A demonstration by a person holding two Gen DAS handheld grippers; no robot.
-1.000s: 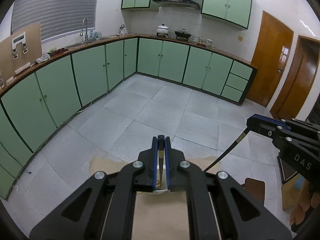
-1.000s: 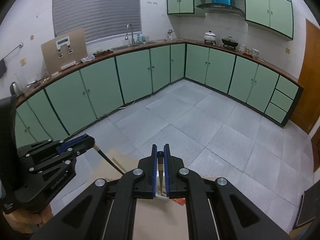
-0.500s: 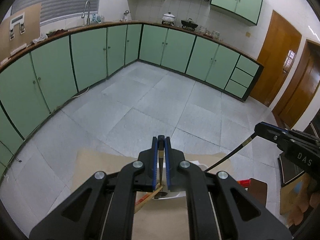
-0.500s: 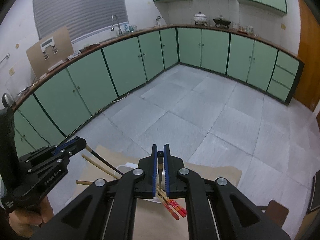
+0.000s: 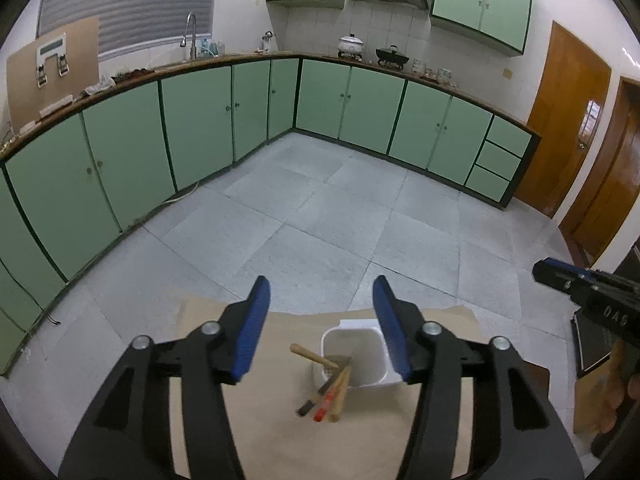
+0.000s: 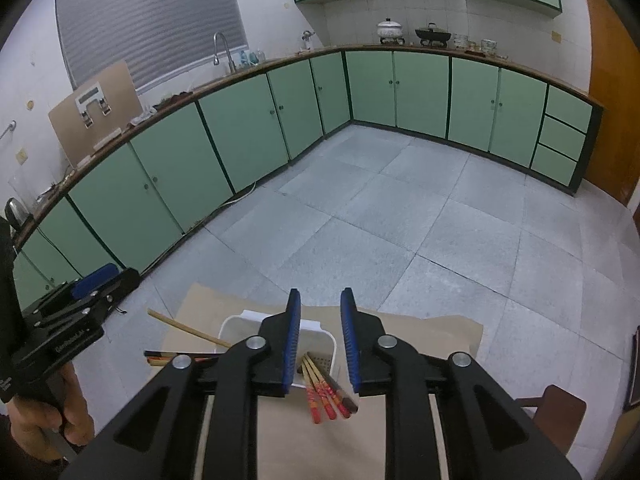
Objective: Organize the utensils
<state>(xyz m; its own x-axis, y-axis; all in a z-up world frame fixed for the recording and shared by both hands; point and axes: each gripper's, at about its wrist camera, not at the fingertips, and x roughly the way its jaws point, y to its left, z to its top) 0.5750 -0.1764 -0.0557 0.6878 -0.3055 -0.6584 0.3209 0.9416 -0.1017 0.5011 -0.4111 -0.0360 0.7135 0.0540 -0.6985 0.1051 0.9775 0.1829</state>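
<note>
The chopsticks (image 6: 326, 390) are leaning in the white bin (image 6: 326, 344) on the brown table (image 6: 432, 340), tops slanting toward the camera over its near rim, tips down inside. They are looking thin and tan, with red patterned ends and one dark end. The right gripper (image 6: 320, 340) is hanging above them, its jaws having just been opening, a narrow gap now with nothing pinched. The left gripper (image 5: 322, 330) has just been opening too, jaws standing wide apart and empty over the bin (image 5: 360, 354). The right view is catching a plain stick (image 6: 188, 330) lying across the bin's left rim, plus a hand (image 6: 48, 420) gripping the left tool.
</note>
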